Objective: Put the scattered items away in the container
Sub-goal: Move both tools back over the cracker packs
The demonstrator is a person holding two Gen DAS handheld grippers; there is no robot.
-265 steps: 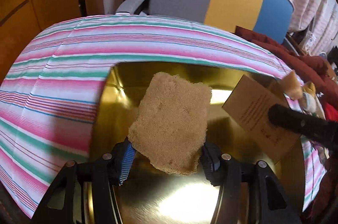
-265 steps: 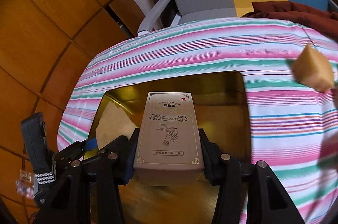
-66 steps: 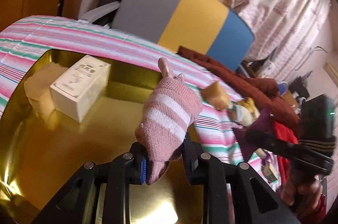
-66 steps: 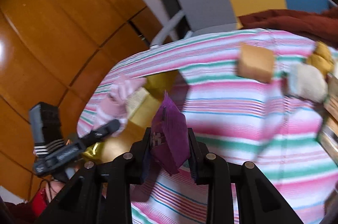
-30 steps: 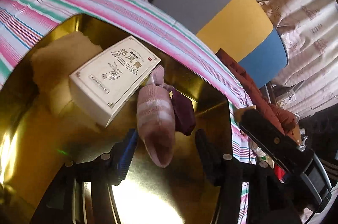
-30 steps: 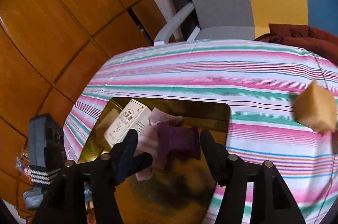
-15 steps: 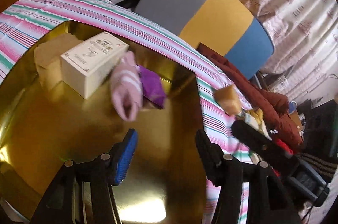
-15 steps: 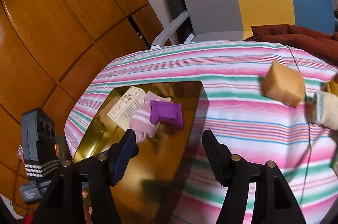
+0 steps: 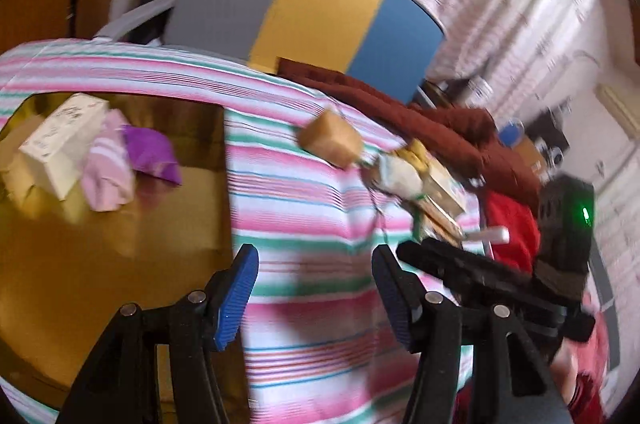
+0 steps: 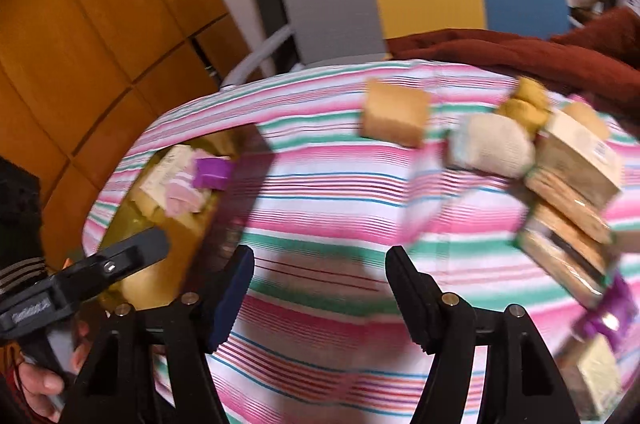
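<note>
- Left wrist view: gold container [image 9: 80, 264] sits at left on the striped cloth [image 9: 304, 207]; inside it a cream box [image 9: 60, 143], a pink striped sock [image 9: 106, 167] and a purple pouch [image 9: 150, 151] lie touching, bunched at the far end.
- Tan sponge block [image 9: 332, 139] lies on the cloth, outside the container, near a cream knitted item [image 9: 400, 171].
- Right wrist view: stacked packets [image 10: 572, 191] lie at right, just beside the knitted item; mustard item [image 10: 524, 103] behind it.
- Left tongs [image 9: 314, 292]: spread, opening, nothing between them.
- Right tongs [image 10: 318, 288]: spread, opening, nothing between them, over bare cloth.
- Grey-yellow-blue chair [image 9: 304, 11] stands beyond the cloth.
</note>
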